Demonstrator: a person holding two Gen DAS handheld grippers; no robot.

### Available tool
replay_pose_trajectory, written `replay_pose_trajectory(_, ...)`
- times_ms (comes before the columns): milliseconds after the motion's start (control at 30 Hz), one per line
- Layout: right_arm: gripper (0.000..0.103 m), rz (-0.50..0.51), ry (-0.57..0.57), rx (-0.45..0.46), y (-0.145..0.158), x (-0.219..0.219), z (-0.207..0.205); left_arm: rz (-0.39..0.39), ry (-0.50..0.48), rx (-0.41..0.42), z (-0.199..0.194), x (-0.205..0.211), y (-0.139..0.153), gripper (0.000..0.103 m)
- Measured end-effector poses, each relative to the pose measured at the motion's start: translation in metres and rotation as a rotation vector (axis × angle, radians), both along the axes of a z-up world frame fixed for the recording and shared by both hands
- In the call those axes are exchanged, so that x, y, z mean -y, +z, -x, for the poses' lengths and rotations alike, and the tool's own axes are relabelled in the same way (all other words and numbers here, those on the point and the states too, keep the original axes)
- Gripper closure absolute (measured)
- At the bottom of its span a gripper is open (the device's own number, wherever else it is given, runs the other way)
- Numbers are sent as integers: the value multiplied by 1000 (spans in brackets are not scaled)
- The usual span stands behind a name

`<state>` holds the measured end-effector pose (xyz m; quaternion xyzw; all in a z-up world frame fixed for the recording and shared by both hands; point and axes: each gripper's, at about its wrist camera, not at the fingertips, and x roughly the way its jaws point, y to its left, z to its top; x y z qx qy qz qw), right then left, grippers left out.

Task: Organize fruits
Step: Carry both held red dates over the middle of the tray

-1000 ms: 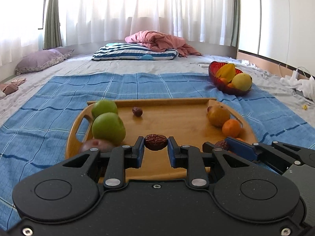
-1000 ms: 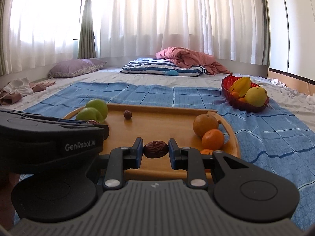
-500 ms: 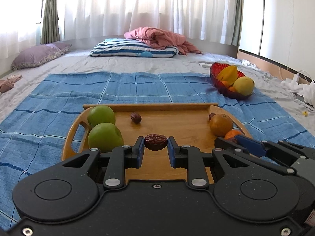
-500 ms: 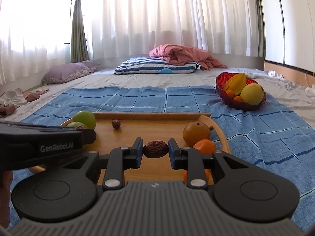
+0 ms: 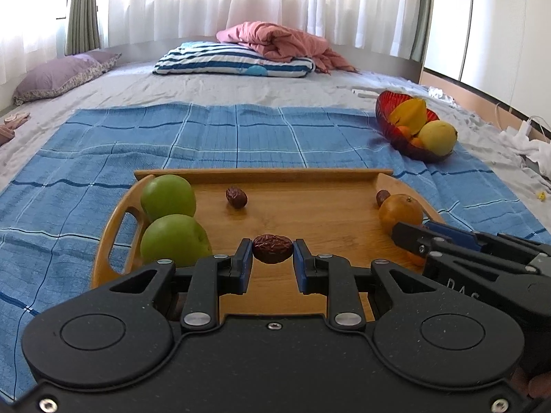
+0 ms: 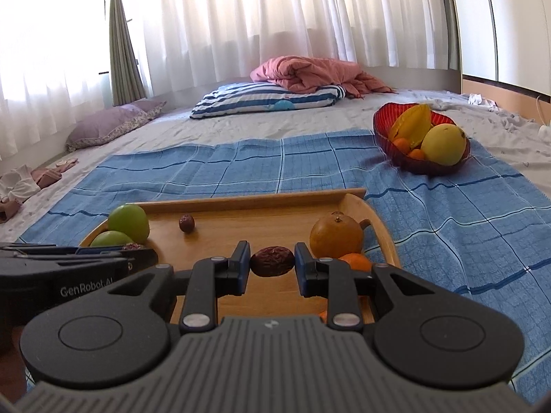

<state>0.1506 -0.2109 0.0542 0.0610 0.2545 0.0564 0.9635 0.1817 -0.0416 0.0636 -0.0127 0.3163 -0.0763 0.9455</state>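
**Both Claws Loaded With Dates Over the Tray**

Left claw [image 5: 272, 256]: the two blue-padded fingers pinch a wrinkled dark-red date [image 5: 272, 248] at its ends. The date sits clear of the surface, above the near part of the wooden tray [image 5: 310, 203].

Right claw [image 6: 272, 264]: the fingers pinch a second date [image 6: 272, 261] in the same end-to-end manner, also above the near part of the tray. In the left wrist view the right claw enters from the lower right, in front of the oranges; in the right wrist view the left claw enters from the lower left, in front of the nearer apple.

Tray contents:
- Two green apples [image 5: 168, 198] lie at the left end, just beside the handle cut-out, one behind the other and touching.
- A loose date [image 5: 236, 197] lies near the far rim, to the right of the apples.
- A large orange [image 6: 336, 235] lies at the right end, with a smaller orange [image 6: 356, 261] just in front of it, partly hidden by the right claw.
- Another small date [image 5: 382, 197] lies at the far right corner, behind the large orange.

Surroundings: the tray rests on a blue checked blanket [image 5: 224, 137] spread over a bed [image 5: 206, 89]. A red bowl [image 6: 385, 130] stands on the blanket, well apart from the tray on the far right. It holds a yellow starfruit [image 6: 411, 124], a yellow round fruit [image 6: 444, 144] and small oranges. A striped pillow [image 5: 234, 60], a pink quilt [image 5: 275, 41] and a purple pillow [image 5: 62, 75] lie at the far end, below white curtains [image 6: 275, 17].
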Motion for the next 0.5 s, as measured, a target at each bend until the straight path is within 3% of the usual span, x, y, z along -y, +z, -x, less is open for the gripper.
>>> replay_pose_trajectory(500,70,-32,-8,-57,-4,3,-19,-1,7,-47,-19,-2,-8,79)
